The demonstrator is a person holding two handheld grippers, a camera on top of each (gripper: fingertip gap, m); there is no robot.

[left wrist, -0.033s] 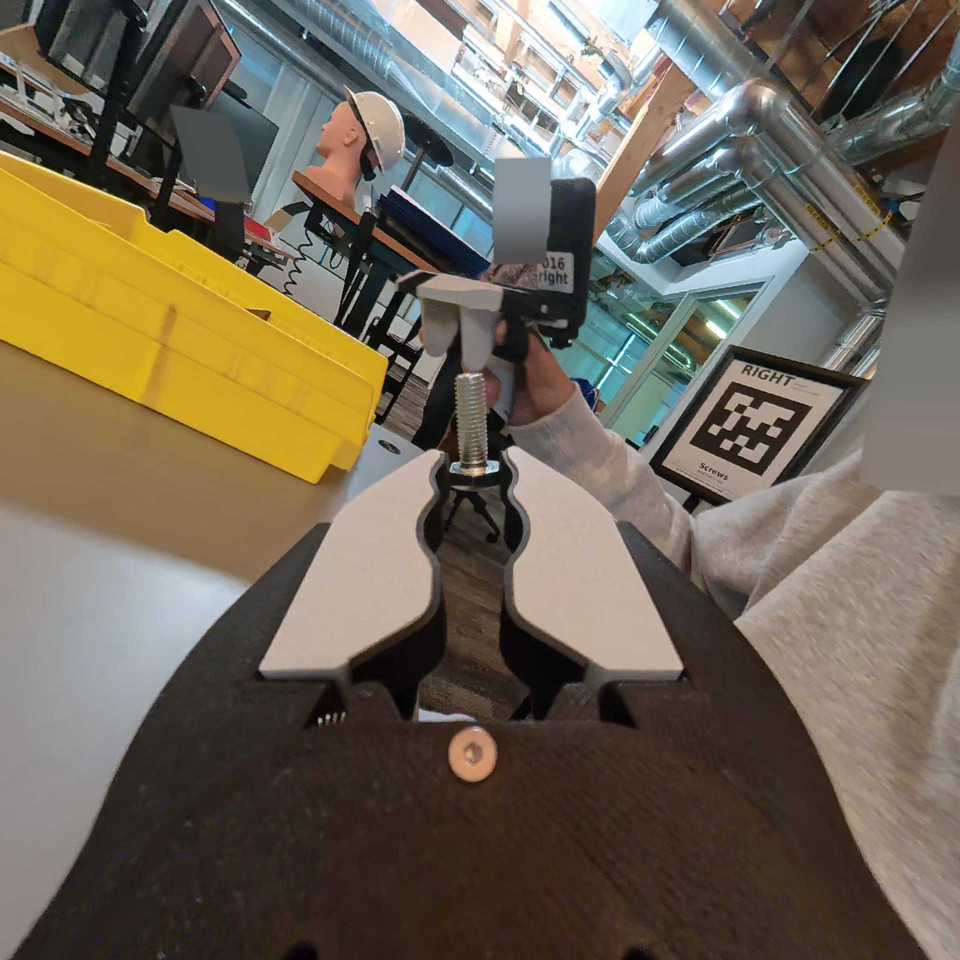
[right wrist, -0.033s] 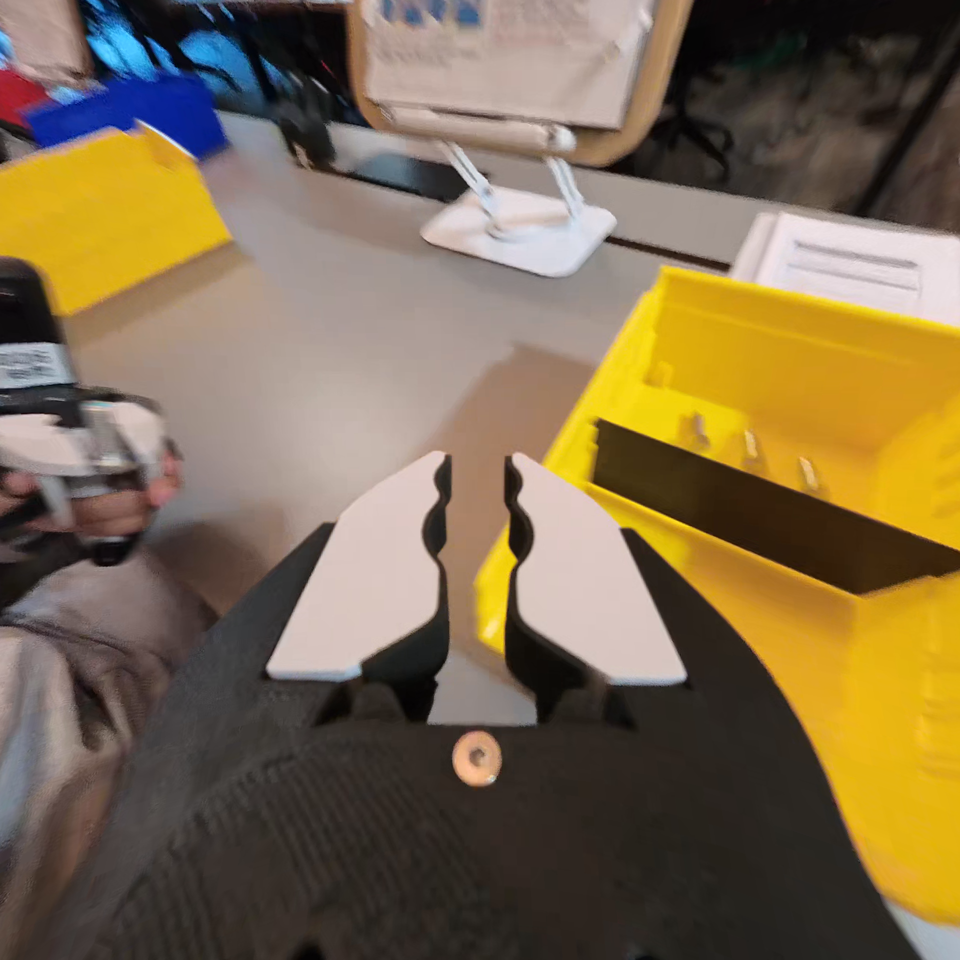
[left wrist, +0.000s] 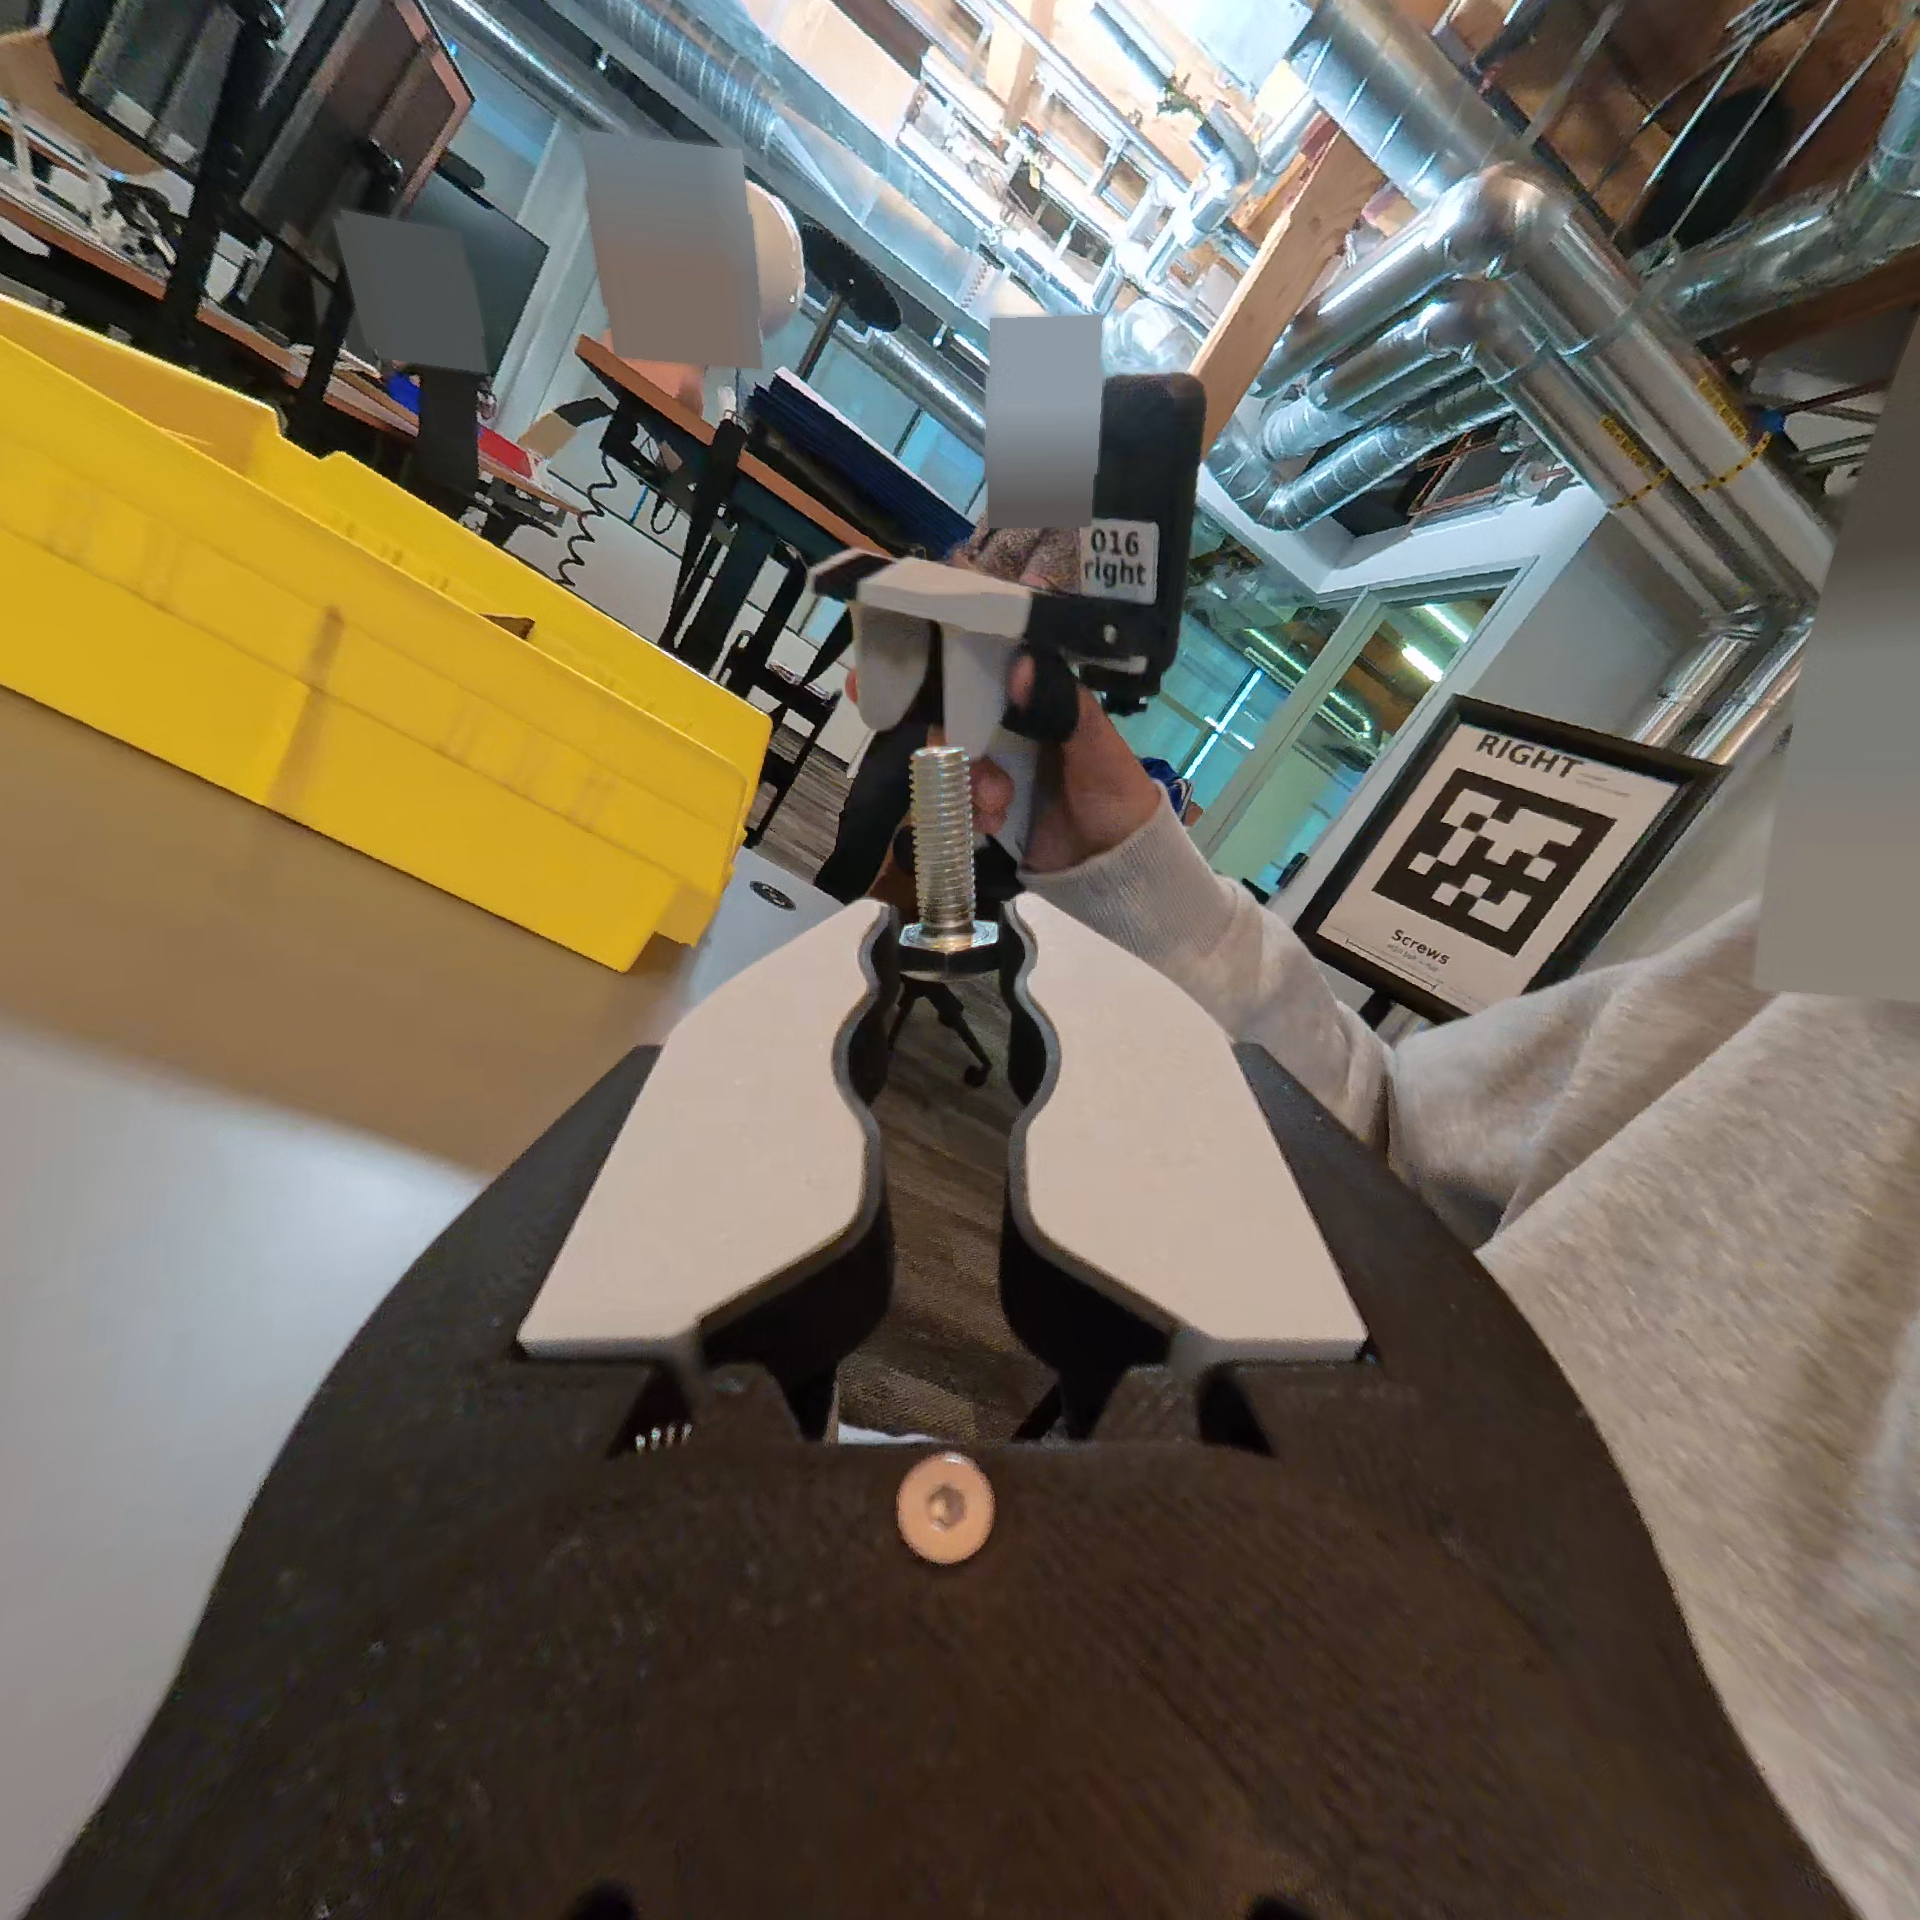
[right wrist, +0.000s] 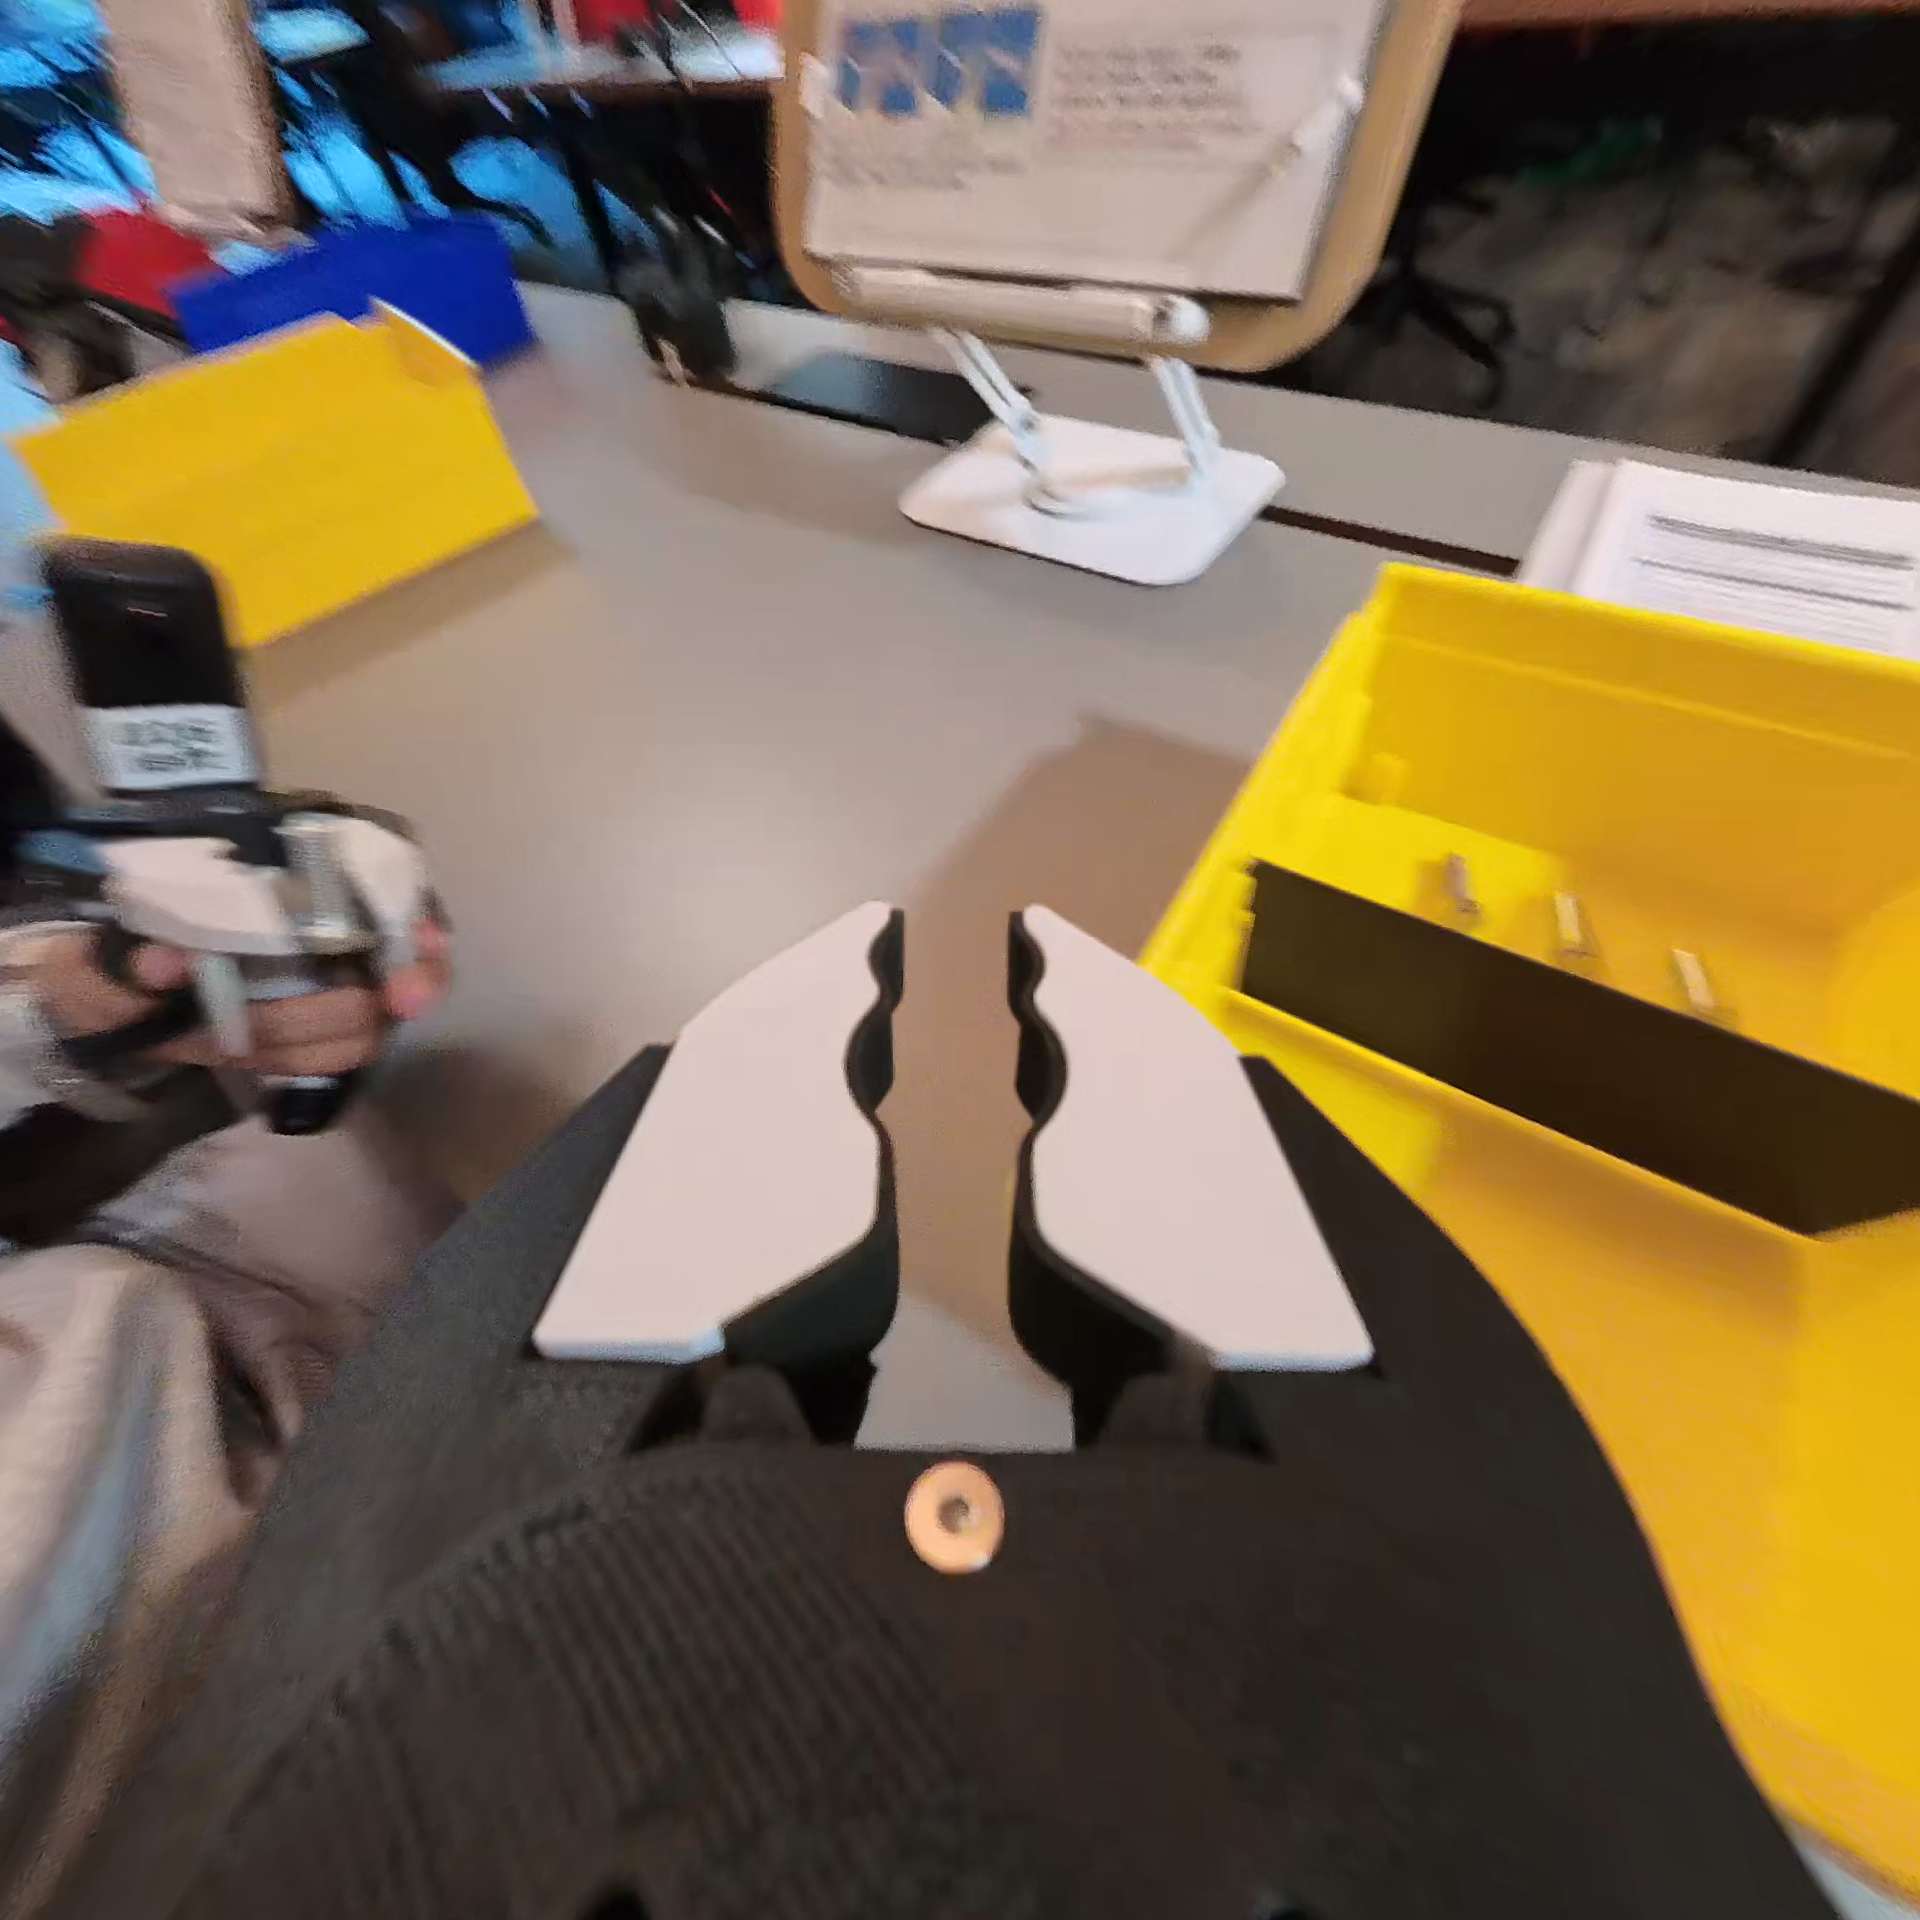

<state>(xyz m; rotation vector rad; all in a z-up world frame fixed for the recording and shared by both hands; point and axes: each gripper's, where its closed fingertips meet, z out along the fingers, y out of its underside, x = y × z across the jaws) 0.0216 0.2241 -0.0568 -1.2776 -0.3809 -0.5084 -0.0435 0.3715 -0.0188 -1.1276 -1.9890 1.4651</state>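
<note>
My left gripper (left wrist: 943, 935) is shut on the hex head of a silver threaded bolt (left wrist: 940, 831), whose shank stands upright above the fingertips. My right gripper (left wrist: 925, 696) hovers just above the bolt's top end, pointing down at it, held by a hand in a grey sleeve. In the right wrist view my right gripper (right wrist: 956, 925) is narrowly open and empty over the grey table (right wrist: 727, 727). The left gripper (right wrist: 312, 914) with the bolt (right wrist: 317, 883) shows at the left there.
A yellow bin (right wrist: 1558, 1299) with a black divider (right wrist: 1558, 1070) and small screws (right wrist: 1569, 920) sits at the right. Another yellow bin (left wrist: 364, 675) stands at the left. A white stand holding a board (right wrist: 1091, 499), papers (right wrist: 1766, 561) and a framed marker sign (left wrist: 1486, 862) surround the area. The grippers' ends are close to 20 cm from one another.
</note>
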